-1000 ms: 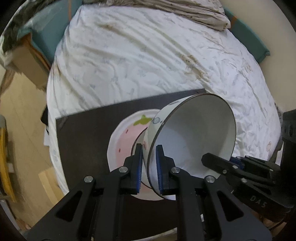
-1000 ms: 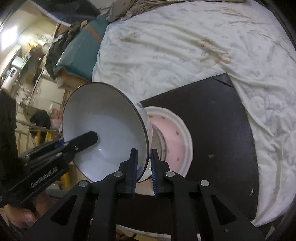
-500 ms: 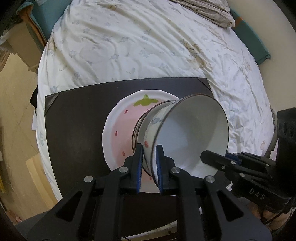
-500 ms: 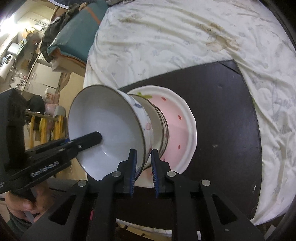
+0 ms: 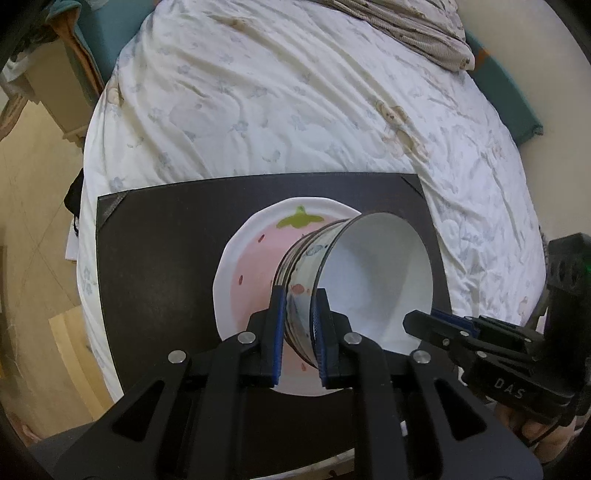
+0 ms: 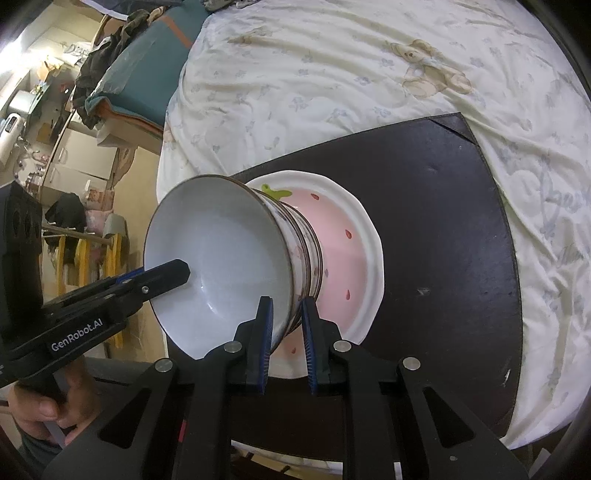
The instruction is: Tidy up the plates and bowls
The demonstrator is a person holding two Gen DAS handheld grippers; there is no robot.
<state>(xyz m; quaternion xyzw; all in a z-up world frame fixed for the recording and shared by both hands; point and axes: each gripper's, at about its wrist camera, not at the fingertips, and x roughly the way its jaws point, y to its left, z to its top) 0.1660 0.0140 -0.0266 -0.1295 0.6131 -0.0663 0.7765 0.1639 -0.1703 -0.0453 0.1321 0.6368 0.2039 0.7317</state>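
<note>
A white bowl (image 5: 373,280) with a dark rim and small painted motifs sits nested on other bowls (image 6: 312,254), on a pink strawberry plate (image 5: 251,269) on a dark mat (image 5: 155,243). My left gripper (image 5: 298,332) straddles the bowl's near wall, its jaws slightly parted, loose on the rim. My right gripper (image 6: 286,339) straddles the opposite rim (image 6: 284,325) the same way, jaws slightly parted. The bowl (image 6: 218,266) and plate (image 6: 347,258) also show in the right wrist view. Each gripper appears in the other's view.
The mat (image 6: 443,221) lies on a bed with a white bear-print quilt (image 5: 295,92). A beige blanket (image 5: 406,26) lies at the far end. Wooden floor (image 5: 33,221) and furniture (image 6: 74,147) are to the left of the bed.
Both grippers lowered the tilted bowl onto the stack on the plate. Both sets of jaws have widened a little around the rim.
</note>
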